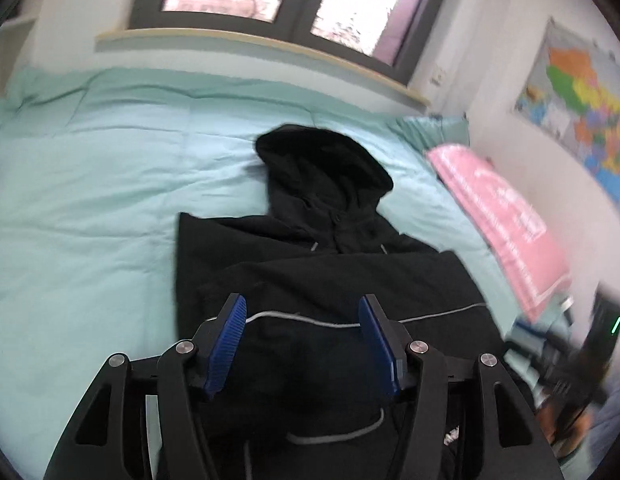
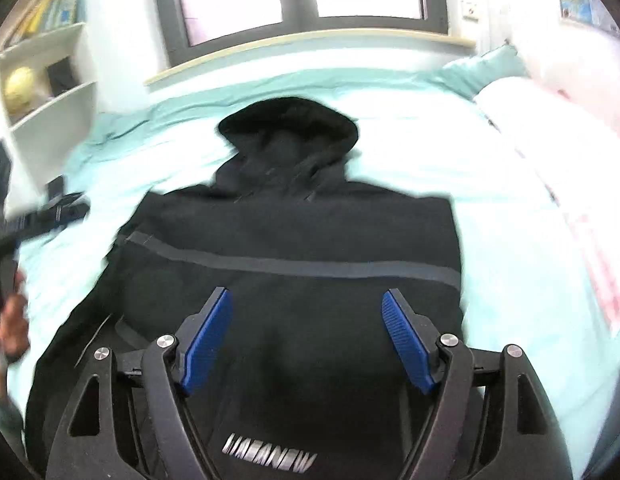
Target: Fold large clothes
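Left of the left gripper (image 1: 302, 312), bare mint bedcover (image 1: 90, 184) extends to the edge of view. The left gripper's blue pads (image 1: 226, 344) stand wide apart and hold nothing. Directly ahead of and beneath them lies the black hooded jacket (image 1: 321, 276), sleeves folded in across the body, a thin grey piping line running between the fingertips. The hood (image 1: 321, 160) points away toward the window ledge (image 1: 262, 52). Right of the jacket's right edge, a narrow strip of bedcover separates it from a pink pillow (image 1: 497, 216).

In the right wrist view, a shelf unit (image 2: 50, 92) stands far left. The right gripper (image 2: 306, 300) is likewise spread wide and empty above the jacket (image 2: 294, 232). The jacket's folded left edge slopes outward toward the camera; its right edge runs straight. Open bedcover (image 2: 505, 248) lies right of it.
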A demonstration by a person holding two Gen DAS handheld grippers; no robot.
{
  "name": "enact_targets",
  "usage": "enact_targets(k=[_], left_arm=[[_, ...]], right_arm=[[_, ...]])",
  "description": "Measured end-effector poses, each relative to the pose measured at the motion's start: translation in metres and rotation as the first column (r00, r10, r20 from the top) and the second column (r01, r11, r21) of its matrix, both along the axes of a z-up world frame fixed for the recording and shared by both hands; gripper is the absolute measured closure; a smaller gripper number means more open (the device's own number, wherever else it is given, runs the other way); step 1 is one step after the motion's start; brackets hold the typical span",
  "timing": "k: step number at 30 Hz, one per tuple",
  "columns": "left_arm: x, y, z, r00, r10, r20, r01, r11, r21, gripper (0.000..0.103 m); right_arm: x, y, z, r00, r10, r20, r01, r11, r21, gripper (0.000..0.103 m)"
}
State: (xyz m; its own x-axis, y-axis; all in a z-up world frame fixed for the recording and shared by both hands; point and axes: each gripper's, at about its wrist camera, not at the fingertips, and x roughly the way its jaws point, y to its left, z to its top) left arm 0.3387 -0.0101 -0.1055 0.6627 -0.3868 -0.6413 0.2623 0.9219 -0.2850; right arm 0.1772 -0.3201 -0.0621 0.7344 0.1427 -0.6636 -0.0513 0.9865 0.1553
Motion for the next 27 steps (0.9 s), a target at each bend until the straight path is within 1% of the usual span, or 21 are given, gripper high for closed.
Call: enact_targets(k=[2,4,5,6,7,8,10,11,12,14,16,17,18,19,20,21,22,23,24,25,27], left_arm=[[0.024,-0.019,-0.032,0.997,0.015,-0.074,-0.01,0.998,0.063,0.043],[0.034,-0.016,-0.074,0.983,0.089,-0.163,-0.066,0.988,0.142,0.043],[0.035,-0.014,-0.09,0.976,0.108,-0.189,-0.086,0.989,0.123,0.043],[0.033,-0.007,-0.102,0.977,0.111,-0.181,-0.099,0.993,0.071,0.044],[0.029,-0.002,-0.104,0.982,0.109,-0.155,-0.105,0.994,0.031,0.044],[0.027,0.001,-0.103,0.984,0.105,-0.146,-0.104,0.994,0.014,0.044],[0.028,0.0,-0.103,0.984,0.102,-0.149,-0.099,0.995,0.026,0.043],[0.03,-0.001,-0.104,0.984,0.101,-0.146,-0.097,0.995,0.032,0.043],[0.028,-0.002,-0.101,0.985,0.105,-0.138,-0.1,0.994,0.036,0.043],[0.018,-0.007,-0.09,0.989,0.103,-0.108,-0.099,0.994,0.04,0.043],[-0.002,-0.013,-0.074,0.996,0.065,-0.063,-0.065,0.998,-0.004,0.043],[-0.009,-0.014,-0.07,0.998,0.044,-0.043,-0.045,0.998,-0.032,0.042],[-0.018,-0.014,-0.065,0.999,0.033,-0.022,-0.034,0.998,-0.056,0.041],[-0.023,-0.014,-0.065,0.998,0.067,-0.01,-0.068,0.996,-0.05,0.034],[-0.023,-0.013,-0.068,0.993,0.116,-0.017,-0.117,0.993,-0.022,0.026],[-0.016,-0.01,-0.082,0.982,0.183,-0.055,-0.182,0.983,0.021,0.026],[-0.009,-0.006,-0.096,0.973,0.213,-0.092,-0.211,0.977,0.036,0.026],[-0.004,-0.002,-0.11,0.97,0.205,-0.129,-0.206,0.979,0.007,0.026],[-0.004,0.004,-0.12,0.97,0.202,-0.138,-0.208,0.978,-0.034,0.026],[-0.006,0.002,-0.118,0.971,0.206,-0.125,-0.211,0.977,-0.03,0.026],[-0.008,-0.006,-0.115,0.971,0.217,-0.099,-0.216,0.976,0.024,0.026]], right_arm=[[0.033,-0.008,-0.011,0.999,-0.031,-0.034,0.031,1.0,0.0,0.023],[0.064,-0.019,-0.041,0.991,-0.028,-0.129,0.034,0.998,0.049,0.024],[0.08,-0.025,-0.066,0.979,-0.031,-0.202,0.046,0.997,0.069,0.024],[0.087,-0.028,-0.087,0.971,-0.021,-0.238,0.043,0.996,0.084,0.026],[0.086,-0.025,-0.099,0.975,-0.01,-0.22,0.026,0.997,0.069,0.026],[0.082,-0.021,-0.101,0.982,-0.008,-0.188,0.014,0.999,0.031,0.026],[0.074,-0.002,-0.1,0.989,-0.017,-0.149,0.002,0.995,-0.102,0.025],[0.073,0.004,-0.097,0.989,-0.029,-0.146,0.008,0.99,-0.141,0.025],[0.069,0.007,-0.094,0.988,-0.039,-0.149,0.018,0.989,-0.144,0.026],[0.059,-0.001,-0.082,0.988,-0.048,-0.148,0.035,0.995,-0.092,0.029],[0.033,-0.008,-0.064,0.994,-0.024,-0.105,0.023,1.0,-0.011,0.03],[0.022,-0.01,-0.057,0.997,-0.025,-0.075,0.025,1.0,-0.011,0.03],[0.01,-0.011,-0.054,0.998,-0.05,-0.048,0.048,0.998,-0.048,0.03],[0.002,-0.011,-0.055,0.996,-0.087,-0.032,0.083,0.99,-0.114,0.03],[0.001,-0.011,-0.06,0.995,-0.094,-0.038,0.088,0.986,-0.142,0.03],[0.004,-0.014,-0.072,0.993,-0.089,-0.071,0.077,0.984,-0.159,0.03],[0.009,-0.017,-0.093,0.991,-0.072,-0.113,0.054,0.986,-0.156,0.031],[0.007,-0.019,-0.1,0.993,-0.062,-0.103,0.046,0.988,-0.149,0.031],[0.004,-0.02,-0.104,0.996,-0.057,-0.073,0.046,0.989,-0.14,0.03],[0.001,-0.02,-0.104,0.996,-0.062,-0.056,0.054,0.989,-0.14,0.03],[0.002,-0.017,-0.104,0.996,-0.069,-0.051,0.06,0.986,-0.152,0.03]])
